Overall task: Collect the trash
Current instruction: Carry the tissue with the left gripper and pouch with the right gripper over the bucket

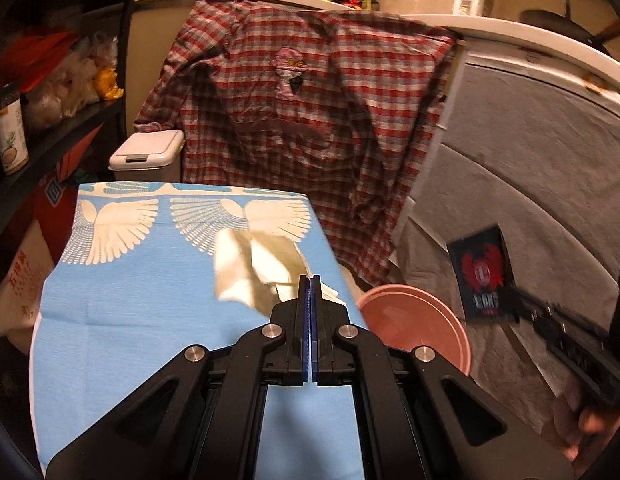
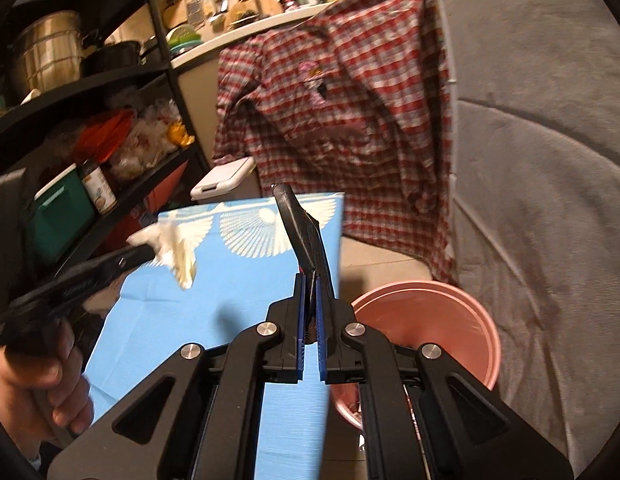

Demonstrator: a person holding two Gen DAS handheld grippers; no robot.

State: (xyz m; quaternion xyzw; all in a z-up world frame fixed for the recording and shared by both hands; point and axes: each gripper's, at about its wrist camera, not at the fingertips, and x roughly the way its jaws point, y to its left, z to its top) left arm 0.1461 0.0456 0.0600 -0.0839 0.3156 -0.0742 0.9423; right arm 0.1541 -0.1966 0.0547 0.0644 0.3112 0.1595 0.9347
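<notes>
My left gripper [image 1: 310,280] is shut on a crumpled white tissue [image 1: 258,268], which hangs from its tips above the blue cloth-covered table [image 1: 130,320]. The right wrist view shows that same gripper [image 2: 148,249] at the left with the tissue [image 2: 178,254]. My right gripper [image 2: 310,277] is shut on a black packet [image 2: 304,228] that sticks up from its jaws. In the left wrist view the packet [image 1: 482,280] shows a red emblem at the tip of the right gripper [image 1: 515,293]. A pink bin [image 2: 462,304] stands open on the floor beside the table, also seen low right of my left gripper [image 1: 422,316].
A red plaid shirt [image 1: 310,92] hangs over a counter edge behind the table. A white lidded bin [image 1: 146,152] stands at the table's far left corner. Black shelves [image 2: 90,80] with pots and bags fill the left. Grey cloth [image 2: 542,160] covers the right side.
</notes>
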